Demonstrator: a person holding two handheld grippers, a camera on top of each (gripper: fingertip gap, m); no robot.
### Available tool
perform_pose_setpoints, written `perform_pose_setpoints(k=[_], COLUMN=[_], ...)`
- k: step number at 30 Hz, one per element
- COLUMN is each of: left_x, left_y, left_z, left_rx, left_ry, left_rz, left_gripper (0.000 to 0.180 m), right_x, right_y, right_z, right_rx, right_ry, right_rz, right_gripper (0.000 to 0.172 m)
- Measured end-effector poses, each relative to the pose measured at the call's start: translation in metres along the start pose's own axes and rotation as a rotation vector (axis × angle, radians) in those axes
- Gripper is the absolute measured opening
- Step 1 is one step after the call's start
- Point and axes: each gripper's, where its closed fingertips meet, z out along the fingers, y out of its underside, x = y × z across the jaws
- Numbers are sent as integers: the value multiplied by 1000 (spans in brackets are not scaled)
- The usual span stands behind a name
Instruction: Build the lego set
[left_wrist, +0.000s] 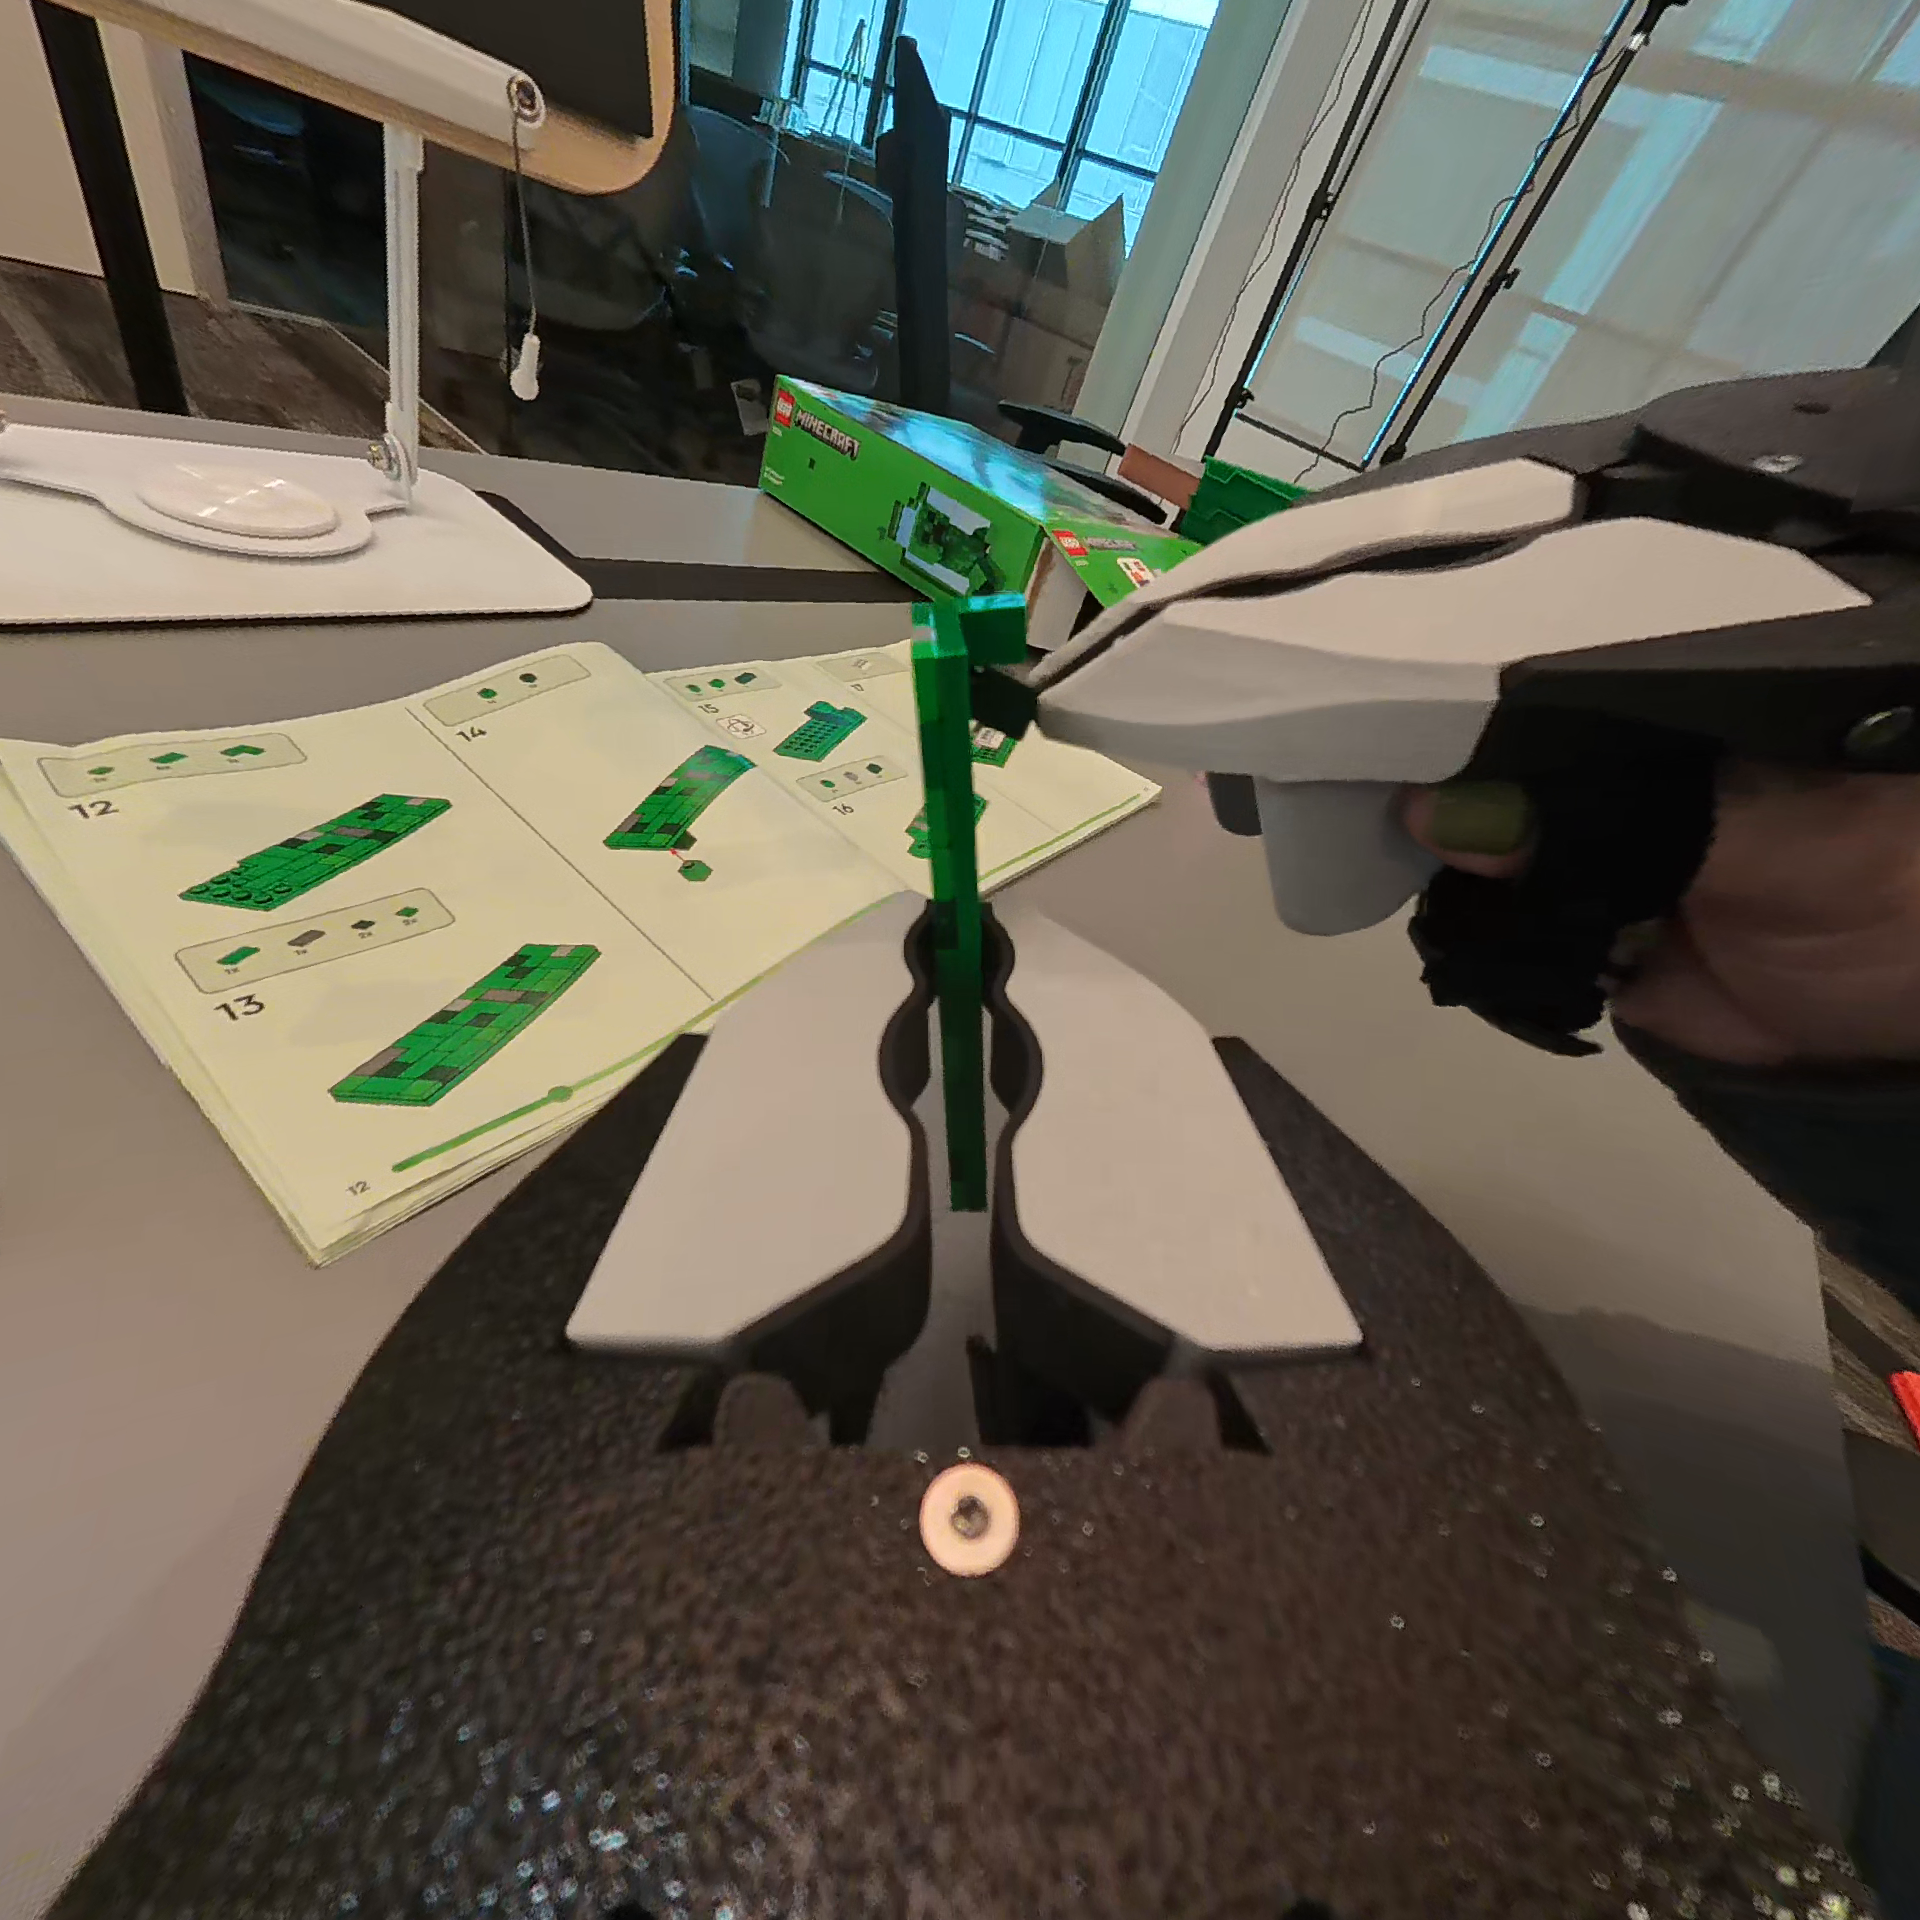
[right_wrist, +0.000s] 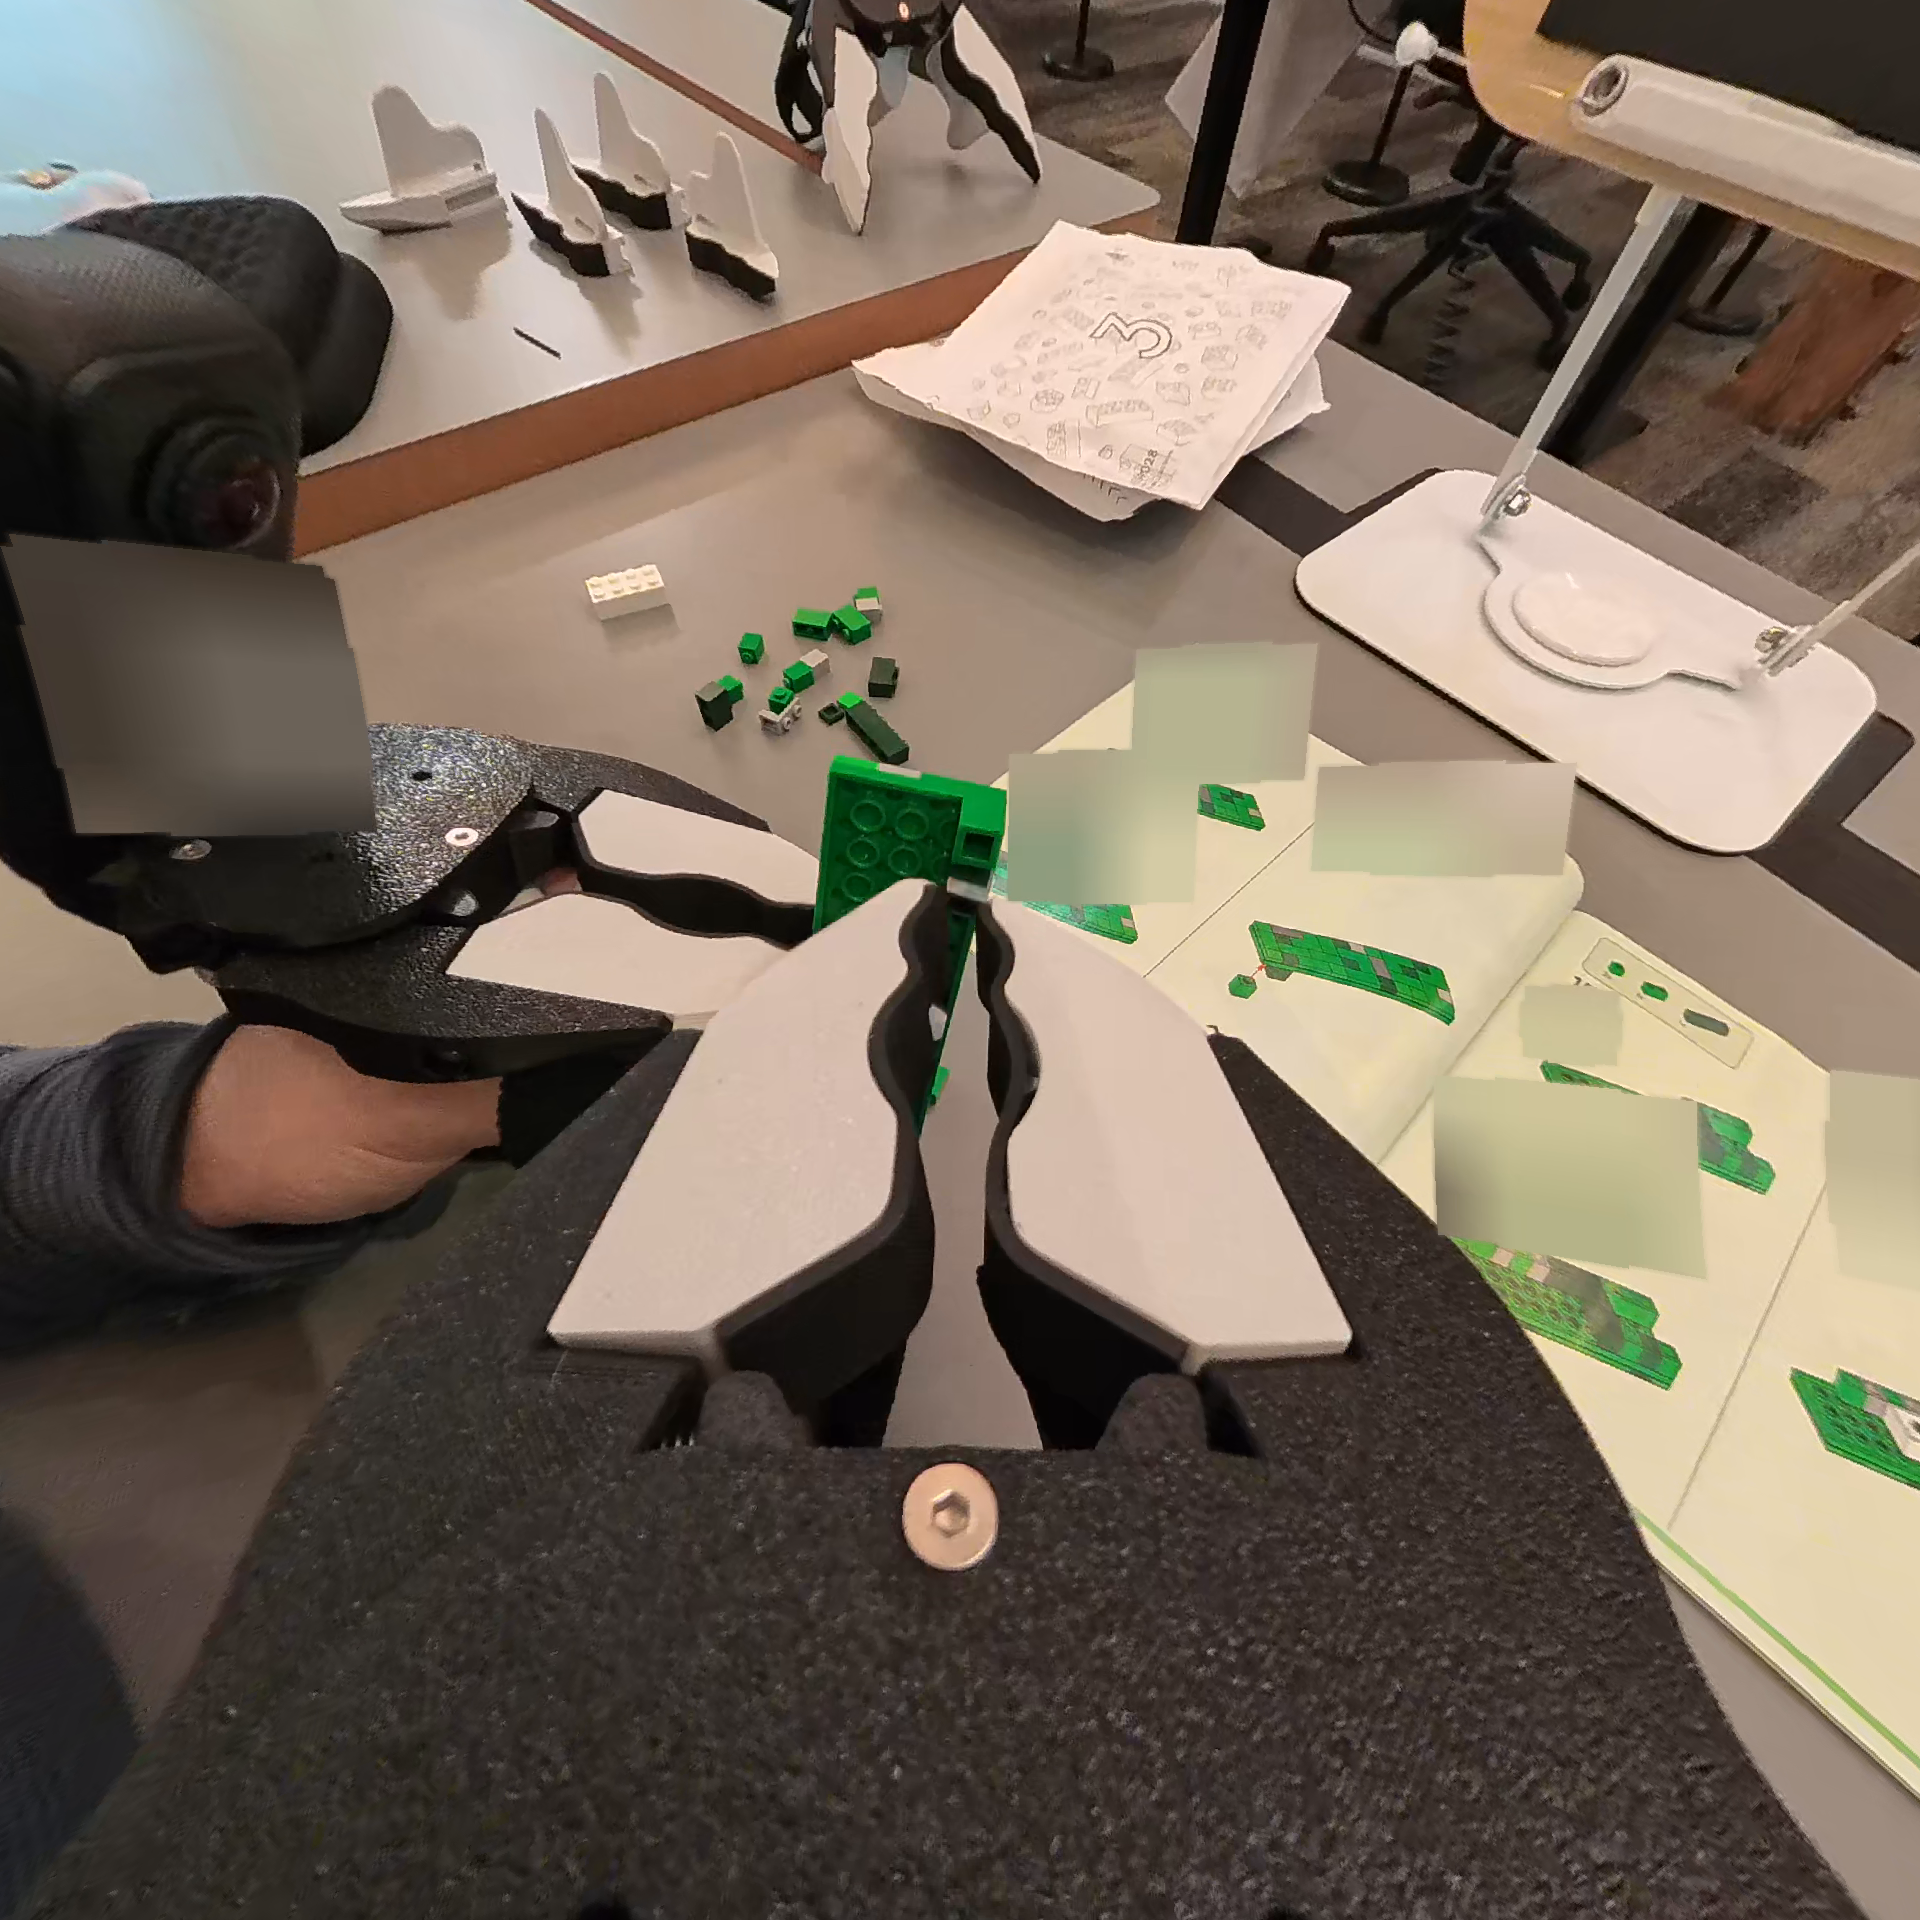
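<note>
Both grippers' fingers (left_wrist: 940, 997) clamping green plate (left_wrist: 951, 790)

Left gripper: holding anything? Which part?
Yes. The left gripper is clamped on the green brick plate, gripping its lower end by the flat faces; the upper end stands free.

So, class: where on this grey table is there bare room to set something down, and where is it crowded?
Bare grey table lies between the white brick and the raised board edge. It is crowded around the loose green pieces, the open instruction booklet and the lamp base.
</note>
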Motion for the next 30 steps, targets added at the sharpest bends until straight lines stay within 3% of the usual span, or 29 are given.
perform_pose_setpoints(k=[15, 30], left_x=[11, 13], left_y=[2, -1], left_z=[3, 1], left_rx=[-3, 6], left_ry=[79, 66], left_rz=[-47, 106], left_gripper=[7, 7], right_x=[1, -1], right_y=[0, -3], right_z=[-4, -12], right_rx=[43, 76], right_ry=[1, -31], right_rz=[16, 30], right_gripper=[0, 0])
